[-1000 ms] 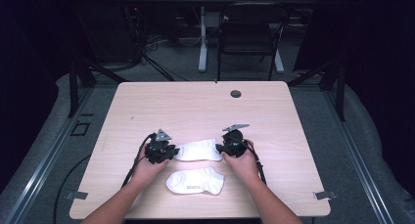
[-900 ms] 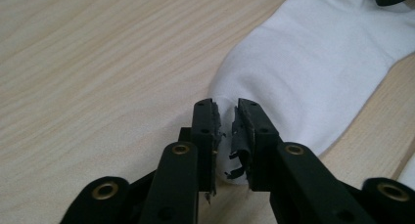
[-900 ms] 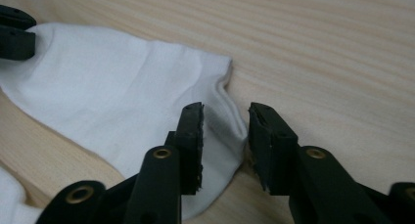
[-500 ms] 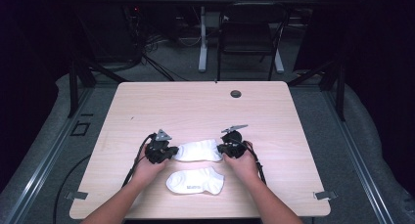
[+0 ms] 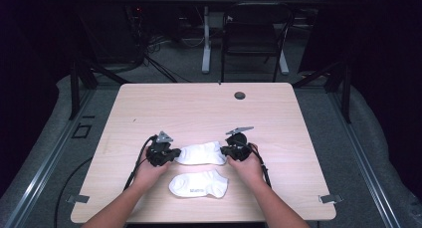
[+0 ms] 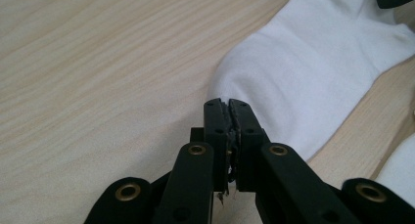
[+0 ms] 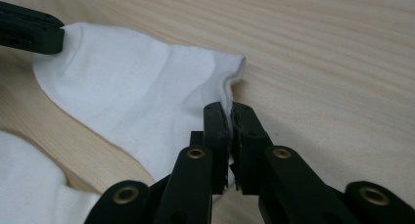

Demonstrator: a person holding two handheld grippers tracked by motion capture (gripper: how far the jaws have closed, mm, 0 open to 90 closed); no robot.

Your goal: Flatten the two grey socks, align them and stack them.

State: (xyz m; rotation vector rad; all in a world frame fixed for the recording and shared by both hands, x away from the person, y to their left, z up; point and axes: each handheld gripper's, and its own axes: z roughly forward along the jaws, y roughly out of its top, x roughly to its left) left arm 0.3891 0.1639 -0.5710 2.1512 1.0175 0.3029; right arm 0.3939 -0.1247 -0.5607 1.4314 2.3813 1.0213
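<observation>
2 grippers, left gripper [image 5: 171, 153], right gripper [image 5: 224, 150], pinching far sock [image 5: 200, 153]

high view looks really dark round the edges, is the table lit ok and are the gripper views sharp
High view: the table is brightly lit, the floor and chair behind sink into dark, and the near sock glares almost featureless. Left gripper view: the jaws are sharp and the far sock slightly soft. Right gripper view: crisp fabric folds, wood grain clear.

Near sock [image 5: 198, 184] print too small to read.
</observation>
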